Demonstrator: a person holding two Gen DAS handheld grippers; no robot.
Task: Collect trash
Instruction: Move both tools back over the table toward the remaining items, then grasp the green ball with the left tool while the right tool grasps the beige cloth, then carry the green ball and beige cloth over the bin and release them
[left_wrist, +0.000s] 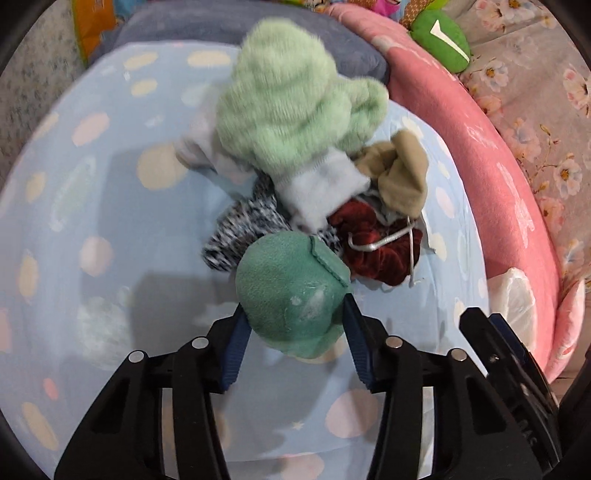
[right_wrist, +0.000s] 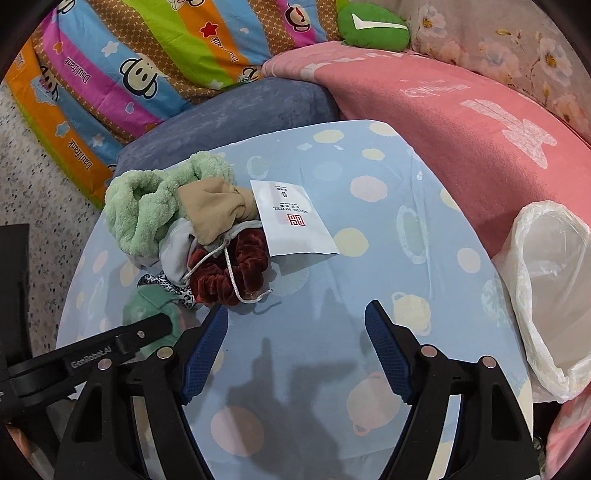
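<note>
A teal fleece cloth (left_wrist: 291, 291) sits between the blue pads of my left gripper (left_wrist: 293, 306), which press on both its sides. Just beyond it lies a pile on the pale blue spotted sheet (left_wrist: 110, 221): a dark red velvet scrunchie (left_wrist: 373, 243) with a white cord over it, a beige cloth (left_wrist: 399, 173), a black-and-white patterned cloth (left_wrist: 243, 229) and a fluffy light green cloth (left_wrist: 291, 103). In the right wrist view a white paper packet (right_wrist: 295, 221) lies against the pile. My right gripper (right_wrist: 297, 306) stands open above bare sheet, right of the scrunchie (right_wrist: 229, 273).
An open white plastic bag (right_wrist: 550, 288) rests at the right edge of the sheet against a pink blanket (right_wrist: 461, 122). Behind the pile are a blue-grey cushion (right_wrist: 240, 110), a striped cartoon quilt (right_wrist: 129, 66) and a green plush toy (right_wrist: 373, 29).
</note>
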